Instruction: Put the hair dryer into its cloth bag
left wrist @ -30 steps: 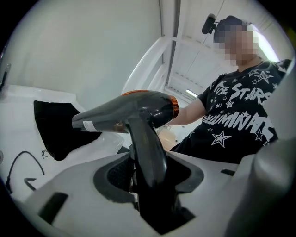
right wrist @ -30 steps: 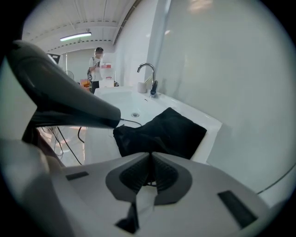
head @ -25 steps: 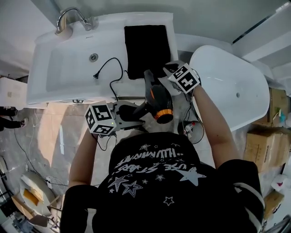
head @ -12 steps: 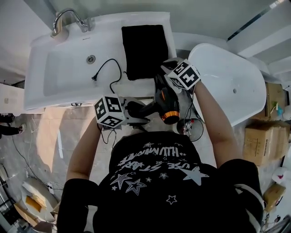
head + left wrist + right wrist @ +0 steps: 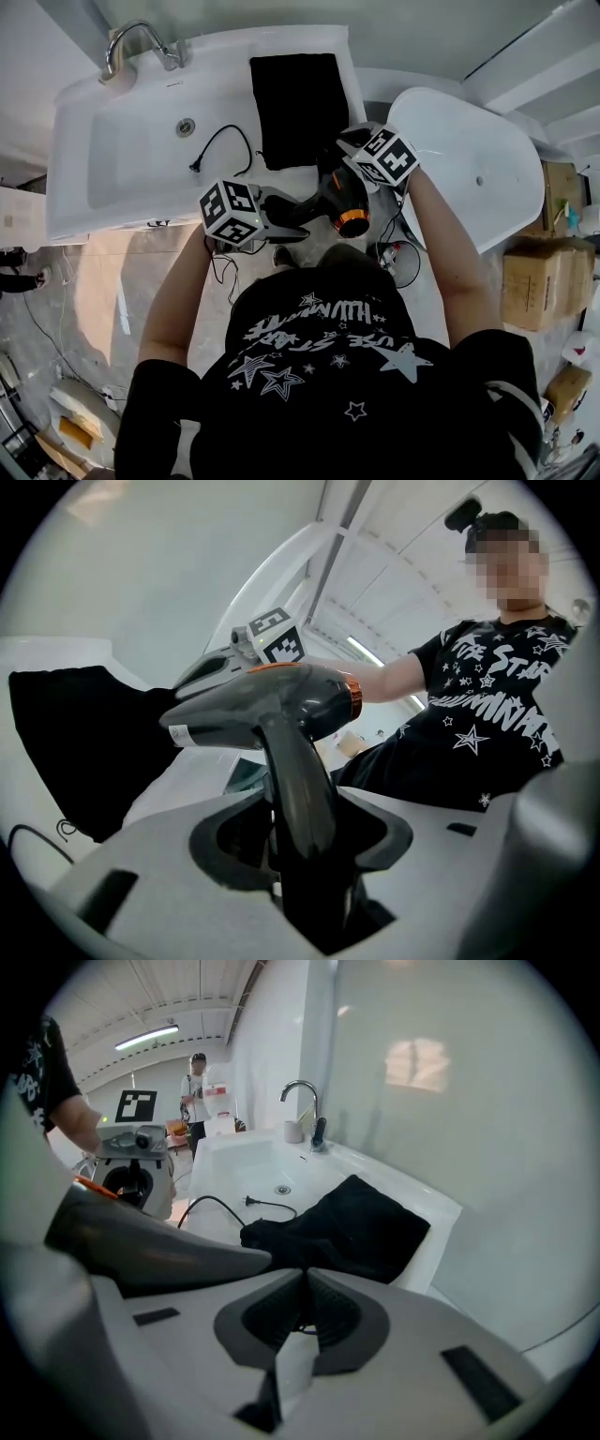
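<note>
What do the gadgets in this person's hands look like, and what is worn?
The left hand-held gripper and right hand-held gripper are pale grey plastic with dark ribbed pads, each carrying a white cube of black square markers. The person wears a black short-sleeved T-shirt with white stars and lettering.

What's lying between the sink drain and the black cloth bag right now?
A black power cord with its plug loops across the white basin between the drain and the cloth bag. The head view shows it.

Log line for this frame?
left gripper: grips hair dryer | right gripper: shut | cloth bag: on sink ledge
</note>
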